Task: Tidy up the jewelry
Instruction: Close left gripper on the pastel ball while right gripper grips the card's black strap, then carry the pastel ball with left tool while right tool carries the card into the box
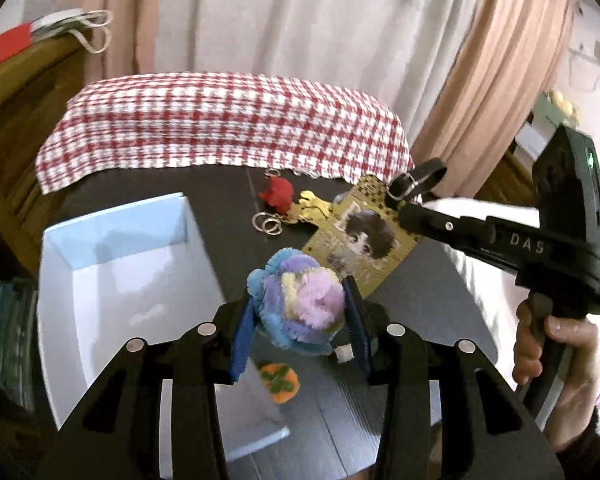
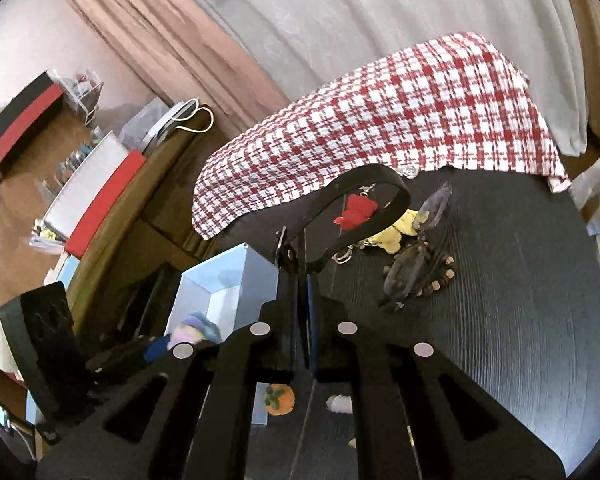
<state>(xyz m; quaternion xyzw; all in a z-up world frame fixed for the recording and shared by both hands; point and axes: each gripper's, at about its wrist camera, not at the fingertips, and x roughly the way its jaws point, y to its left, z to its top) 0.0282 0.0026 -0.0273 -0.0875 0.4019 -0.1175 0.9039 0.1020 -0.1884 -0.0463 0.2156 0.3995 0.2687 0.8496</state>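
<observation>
My left gripper [image 1: 300, 304] is shut on a fluffy blue, purple and yellow pompom charm [image 1: 296, 300], held above the dark table beside an open white box [image 1: 112, 264]. My right gripper [image 1: 406, 210] comes in from the right, shut on the black strap [image 1: 424, 176] of a gold picture card [image 1: 360, 236] that hangs over the table. In the right wrist view the right gripper [image 2: 305, 276] pinches that strap loop [image 2: 364, 184]; the card is hidden there. The pompom [image 2: 192, 334] shows at lower left by the box [image 2: 220, 284].
On the table lie a red charm [image 1: 278, 194], a gold charm [image 1: 312, 204], key rings [image 1: 268, 224], an orange fruit charm [image 1: 280, 382], eyeglasses [image 2: 416, 248] and a beaded bracelet [image 2: 436, 280]. A red checked cloth [image 1: 228, 128] covers the far side. A person's hand [image 1: 548, 344] grips the right handle.
</observation>
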